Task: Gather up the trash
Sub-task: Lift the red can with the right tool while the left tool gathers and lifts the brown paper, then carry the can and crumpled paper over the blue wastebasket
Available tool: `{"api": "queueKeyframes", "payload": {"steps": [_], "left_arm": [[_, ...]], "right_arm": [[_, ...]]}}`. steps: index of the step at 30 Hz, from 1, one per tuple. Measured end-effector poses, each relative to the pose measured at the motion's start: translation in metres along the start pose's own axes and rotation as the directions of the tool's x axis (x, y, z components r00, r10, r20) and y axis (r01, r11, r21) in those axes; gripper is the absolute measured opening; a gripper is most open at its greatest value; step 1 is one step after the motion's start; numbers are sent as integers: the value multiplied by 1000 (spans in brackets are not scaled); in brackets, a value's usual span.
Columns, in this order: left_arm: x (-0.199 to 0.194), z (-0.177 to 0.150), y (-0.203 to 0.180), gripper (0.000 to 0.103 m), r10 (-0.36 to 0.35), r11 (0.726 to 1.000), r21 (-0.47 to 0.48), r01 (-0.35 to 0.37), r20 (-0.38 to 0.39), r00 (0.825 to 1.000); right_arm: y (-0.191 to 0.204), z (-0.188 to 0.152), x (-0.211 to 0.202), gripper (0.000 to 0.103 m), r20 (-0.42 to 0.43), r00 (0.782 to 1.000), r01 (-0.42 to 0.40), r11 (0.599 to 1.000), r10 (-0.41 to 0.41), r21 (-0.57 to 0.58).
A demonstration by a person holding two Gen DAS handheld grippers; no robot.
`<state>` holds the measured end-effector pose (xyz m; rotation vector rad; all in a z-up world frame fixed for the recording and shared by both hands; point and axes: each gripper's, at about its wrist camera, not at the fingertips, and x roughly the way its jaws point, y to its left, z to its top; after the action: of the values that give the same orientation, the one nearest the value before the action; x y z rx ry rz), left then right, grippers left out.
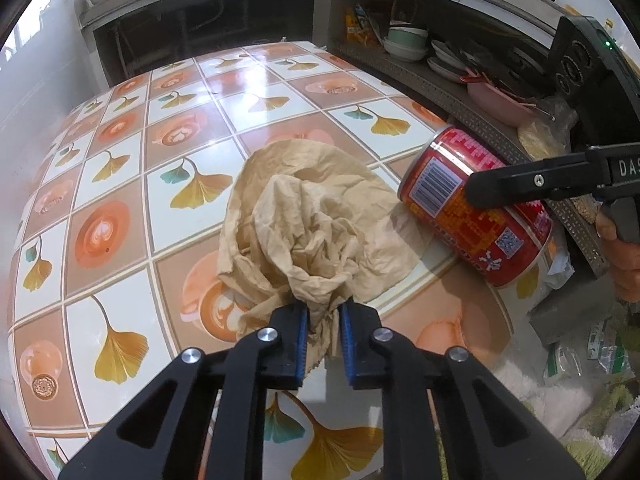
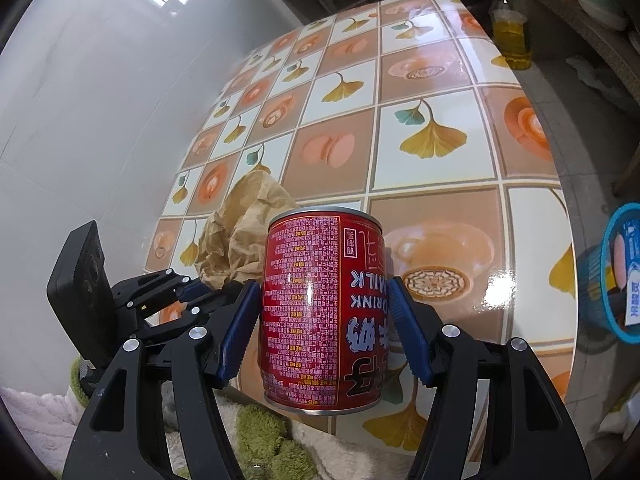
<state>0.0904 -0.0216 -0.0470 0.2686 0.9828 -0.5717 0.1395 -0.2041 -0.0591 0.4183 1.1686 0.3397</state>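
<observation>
Crumpled brown paper point(image 1: 308, 232) sits mid-table point(image 1: 192, 128) — the left gripper point(image 1: 323, 320) pinches its near edge. At three o'clock, the right gripper point(image 2: 322, 316) clamps a red milk-drink can point(image 2: 320, 312) — lifted.

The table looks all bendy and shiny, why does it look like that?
In the left wrist view the wide lens curves the tiled table into a dome, and window light glares white on the far tiles. In the right wrist view the table bulges too, with bright glints near its right edge and on the red can; the corners go dark and round in both.
</observation>
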Motion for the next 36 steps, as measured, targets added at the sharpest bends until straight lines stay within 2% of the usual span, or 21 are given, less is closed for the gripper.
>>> {"api": "queueKeyframes", "payload": {"steps": [26,31,36], "left_arm": [[-32,4,-9,12,72,997,35,-75,89,993],[-39,11,-15,12,65,996,55,-71,117,991],[-39,33,-31,12,37,992,115,-52,129,991]], "right_arm": [[8,-3,-21,61,50,999,-21,1000,22,-20],[6,-5,-32,61,93,995,-36,999,36,1],[-7,-14,-50,61,161,986,-56,998,48,42]]}}
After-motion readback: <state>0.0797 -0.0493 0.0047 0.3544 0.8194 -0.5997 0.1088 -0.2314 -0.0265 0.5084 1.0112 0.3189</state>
